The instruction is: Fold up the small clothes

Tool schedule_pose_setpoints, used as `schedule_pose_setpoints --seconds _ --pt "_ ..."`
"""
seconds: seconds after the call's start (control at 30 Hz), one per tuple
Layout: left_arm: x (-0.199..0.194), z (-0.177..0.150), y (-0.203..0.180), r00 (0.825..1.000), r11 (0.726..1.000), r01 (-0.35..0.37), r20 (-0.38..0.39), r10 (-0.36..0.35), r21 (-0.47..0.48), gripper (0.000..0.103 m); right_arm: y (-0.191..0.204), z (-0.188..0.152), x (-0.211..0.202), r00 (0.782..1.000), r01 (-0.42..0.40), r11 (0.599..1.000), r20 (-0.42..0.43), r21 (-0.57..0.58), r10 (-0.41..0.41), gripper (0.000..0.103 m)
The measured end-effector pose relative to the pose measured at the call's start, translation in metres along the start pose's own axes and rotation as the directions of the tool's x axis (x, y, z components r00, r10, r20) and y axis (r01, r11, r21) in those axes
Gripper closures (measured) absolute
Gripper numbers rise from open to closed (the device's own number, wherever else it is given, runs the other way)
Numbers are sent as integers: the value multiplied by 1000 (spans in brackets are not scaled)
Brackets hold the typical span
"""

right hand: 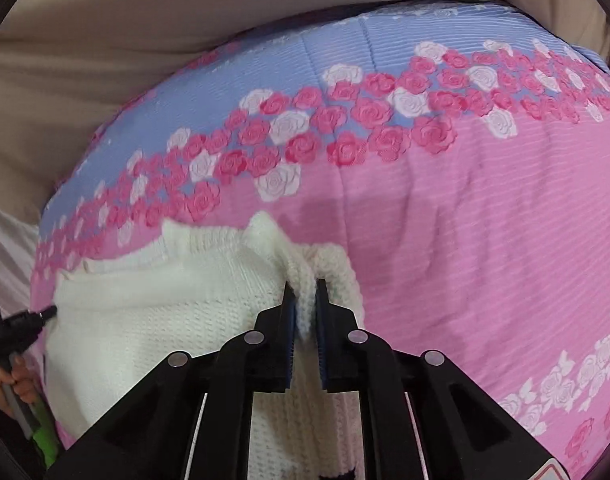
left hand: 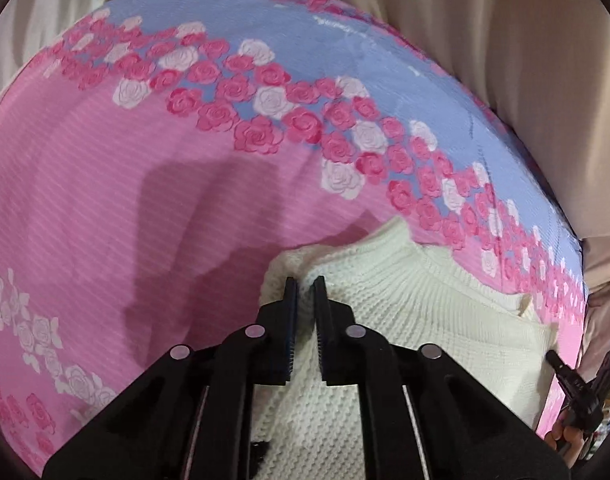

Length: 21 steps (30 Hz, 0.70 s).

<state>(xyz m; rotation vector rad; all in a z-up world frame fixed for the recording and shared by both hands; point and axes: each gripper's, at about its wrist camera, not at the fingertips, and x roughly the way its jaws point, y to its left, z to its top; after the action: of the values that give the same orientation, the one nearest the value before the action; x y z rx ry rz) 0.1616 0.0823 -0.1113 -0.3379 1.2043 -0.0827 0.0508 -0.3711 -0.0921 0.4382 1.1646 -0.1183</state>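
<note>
On the bed, a white knitted sweater [left hand: 417, 320] lies on the pink and blue rose-print bedspread [left hand: 105, 200], nearer the blue far edge than the near one, its ribbed collar toward that edge. To the left, the left gripper [left hand: 305, 284] points steeply down at one shoulder of the sweater; its jaws are nearly closed with a bit of the knit between the pads, so I take it as pinching the fabric. To the right, the right gripper [right hand: 304, 288] has its jaws clamped on a raised ridge of knit at the other shoulder, the cloth bunched up between them.

It looks like the first fold, both upper corners taken up. Next, I'd guess, both hands must travel together, level and evenly, carrying the top over the body without letting the loose knit slip or skew.
</note>
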Motion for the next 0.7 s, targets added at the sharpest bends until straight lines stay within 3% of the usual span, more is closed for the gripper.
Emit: schedule_pose_setpoints --seconds 0.07,0.1,0.13,0.17,0.27,0.37,0.5,0.53,0.6,0.63,0.67,0.7 --pt "-19 -9 4 999 999 33 37 -32 -8 72 -1 -7 -23 996 -60 997 67 55 56 68" --pt "-34 -18 11 997 1000 25 78 -25 -9 62 -4 -13 -35 993 -73 995 96 72 66 46" --pt "-42 -26 15 995 1000 14 102 -13 -8 46 -6 -23 -49 990 -71 994 131 79 60 39" --pt "-51 -37 22 992 1000 11 123 -10 -10 37 -7 -35 -59 987 -62 995 152 79 50 38" --pt "-64 -76 45 995 998 51 92 -48 -29 33 -18 -91 -73 994 -35 997 108 68 28 37" --pt "-62 -115 65 995 991 91 44 -87 -96 31 -28 -141 -71 997 -71 992 46 106 67 37" --pt "-39 -142 66 987 966 145 -31 -155 -216 24 -28 -173 -52 990 -141 976 7 167 141 32" --pt "-40 -142 62 989 965 148 9 -150 -218 21 -26 -175 -52 990 -143 976 27 165 141 30" --pt "-34 -134 51 991 971 128 -23 -135 -201 28 -18 -168 -47 987 -162 975 38 154 157 34" --pt "-35 -133 47 992 974 115 -25 -122 -196 49 -15 -164 -46 987 -158 975 48 159 152 57" --pt "-34 -129 43 985 970 155 -40 -165 -187 75 -13 -159 -42 986 -168 973 31 156 165 72" --pt "-34 -125 40 975 962 196 -65 -212 -190 75 -12 -154 -41 983 -180 971 16 157 180 80"
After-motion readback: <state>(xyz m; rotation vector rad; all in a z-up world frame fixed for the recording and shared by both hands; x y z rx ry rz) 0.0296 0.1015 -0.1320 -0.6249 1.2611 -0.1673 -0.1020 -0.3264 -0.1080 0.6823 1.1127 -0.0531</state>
